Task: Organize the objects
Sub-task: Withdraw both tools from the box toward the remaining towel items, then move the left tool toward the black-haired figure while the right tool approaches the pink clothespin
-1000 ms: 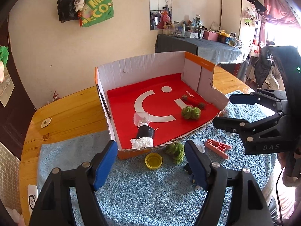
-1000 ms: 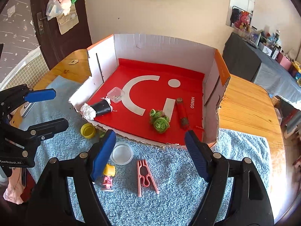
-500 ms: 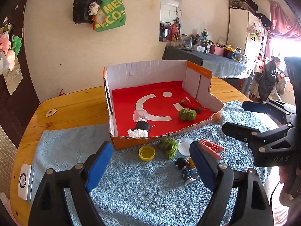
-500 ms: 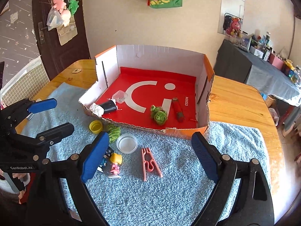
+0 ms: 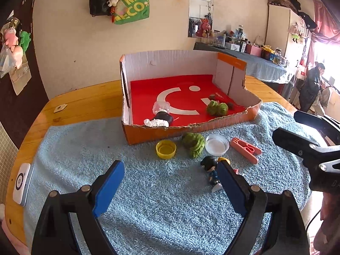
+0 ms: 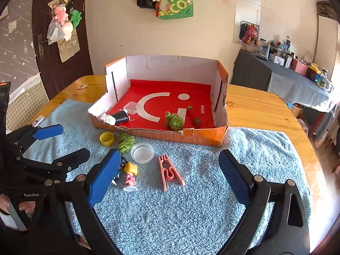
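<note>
Blue towel [image 5: 74, 148]: through my left wrist camera it covers most of the wooden table [image 5: 85, 102], and everything I am sorting sits on it.
Left gripper [image 5: 170, 182]: my blue pads stand wide apart with nothing between them; the jaws have just been opening.
Box [image 5: 148, 133]: an open cardboard tray with a red floor, ahead of my fingers; inside lie a black tube [image 5: 162, 118] with white paper, a clear cup [image 5: 161, 106] and a green ball [image 5: 216, 108].
Loose things: just before the box's front wall lie a yellow cap [image 5: 165, 148], green yarn [image 5: 194, 143], a clear dish [image 5: 216, 145] and a pink clip [image 5: 246, 149].
Doll [image 5: 210, 170]: a dark-haired figure, just beside my right-hand pad; I cannot tell if it touches.
Right gripper [image 5: 308, 140]: seen at the right edge, fingers apart.

Right wrist view: my right gripper's pads are spread wide over bare towel, empty, its jaws having just been opening.
Clip and dish: lying between my pads and the box, near each other.
Second doll [image 6: 130, 176]: yellow-haired, pink-dressed, next to the dark one by my left-hand pad.
Red stick [image 6: 194, 115]: inside the box, right of the green ball.
Left gripper here: at the left edge, fingers parted, a hand [image 6: 12, 208] holding it.
</note>
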### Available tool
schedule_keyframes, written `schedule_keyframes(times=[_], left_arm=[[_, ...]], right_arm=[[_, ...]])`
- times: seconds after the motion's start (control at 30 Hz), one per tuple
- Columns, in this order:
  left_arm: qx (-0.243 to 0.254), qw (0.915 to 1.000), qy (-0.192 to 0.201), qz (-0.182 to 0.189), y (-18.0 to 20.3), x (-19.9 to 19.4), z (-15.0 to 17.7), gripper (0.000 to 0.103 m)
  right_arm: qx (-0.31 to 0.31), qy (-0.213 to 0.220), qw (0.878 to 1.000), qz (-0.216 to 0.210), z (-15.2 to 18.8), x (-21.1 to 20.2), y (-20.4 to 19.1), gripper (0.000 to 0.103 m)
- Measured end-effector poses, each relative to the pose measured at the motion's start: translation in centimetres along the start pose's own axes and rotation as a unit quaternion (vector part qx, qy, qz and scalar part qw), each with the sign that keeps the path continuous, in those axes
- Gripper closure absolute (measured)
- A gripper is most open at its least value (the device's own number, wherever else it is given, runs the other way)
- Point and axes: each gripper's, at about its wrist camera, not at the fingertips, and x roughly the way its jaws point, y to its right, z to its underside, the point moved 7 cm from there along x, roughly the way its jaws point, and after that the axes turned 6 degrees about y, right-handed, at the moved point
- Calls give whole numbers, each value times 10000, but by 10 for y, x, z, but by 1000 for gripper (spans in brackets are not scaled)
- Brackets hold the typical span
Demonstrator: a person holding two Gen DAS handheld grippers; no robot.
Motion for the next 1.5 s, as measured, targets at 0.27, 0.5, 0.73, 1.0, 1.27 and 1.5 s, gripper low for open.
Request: schedule_keyframes(times=[0.27, 0.5, 0.73, 1.0, 1.27, 1.5], left_arm=[[-105, 9999, -39, -81, 2, 4, 13, 13], [-183, 9996, -171, -94, 2, 10, 25, 13], [-184, 9995, -214, -120, 4, 14, 32, 13], [-201, 9995, -251, -27, 9, 17, 32, 13], [-108, 9991, -394, 123, 18, 25, 36, 13], [-62, 9980, -522, 338, 29, 30, 40, 13]], right_arm=[[161, -28, 9997, 188, 18, 3, 11, 8], [267, -103, 9993, 252, 32, 8, 17, 8], [392, -192, 9988, 217, 40, 14, 21, 8], [415, -282, 9986, 188, 46, 20, 22, 8], [415, -359, 9983, 172, 48, 28, 23, 8], [438, -411, 9980, 169, 49, 34, 26, 8]])
